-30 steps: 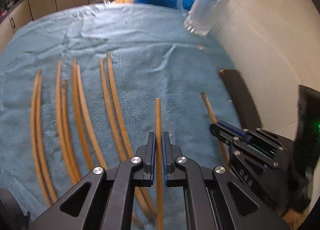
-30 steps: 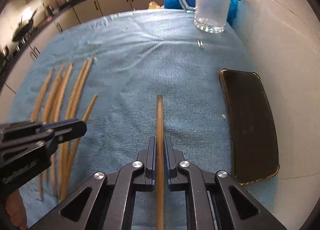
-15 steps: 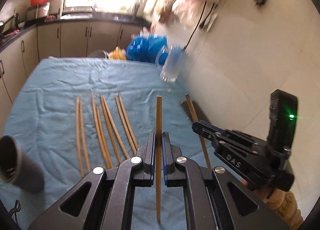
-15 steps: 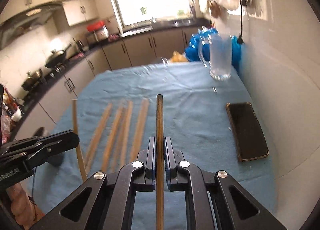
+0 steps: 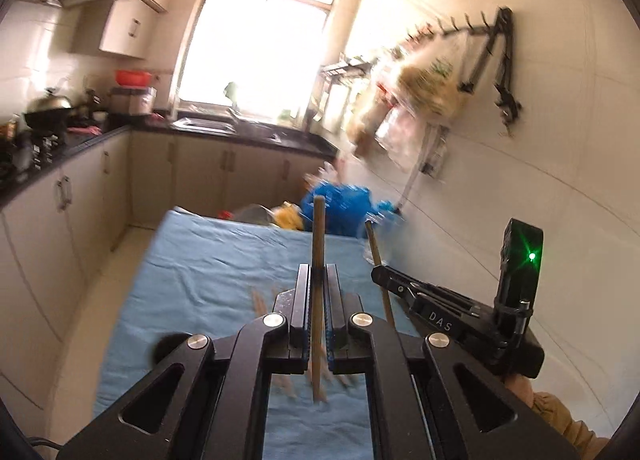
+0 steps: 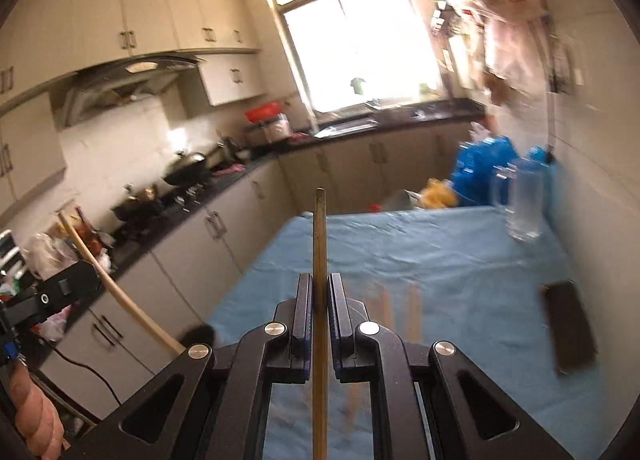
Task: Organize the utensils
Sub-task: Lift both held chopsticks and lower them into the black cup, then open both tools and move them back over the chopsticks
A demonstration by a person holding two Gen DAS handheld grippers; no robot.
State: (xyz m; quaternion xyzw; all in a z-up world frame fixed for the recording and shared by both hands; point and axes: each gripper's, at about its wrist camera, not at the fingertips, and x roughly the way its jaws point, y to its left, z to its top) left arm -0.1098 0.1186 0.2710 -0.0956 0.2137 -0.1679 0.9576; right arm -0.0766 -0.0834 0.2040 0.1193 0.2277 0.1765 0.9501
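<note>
My left gripper is shut on a wooden chopstick that sticks out past the fingertips, held well above the blue cloth. My right gripper is shut on another wooden chopstick, also lifted high. The right gripper shows in the left wrist view at right with its chopstick. The left gripper shows in the right wrist view at far left with its chopstick. Several more chopsticks lie blurred on the cloth below.
A clear glass mug stands at the table's far right by blue bags. A black phone lies on the cloth by the tiled wall. A dark cup is at the table's left edge. Kitchen counters run along the left.
Both grippers have risen and tilted up with their chopsticks; the views now look across the kitchen and not down at the cloth. The row of chopsticks has dropped low in view.
</note>
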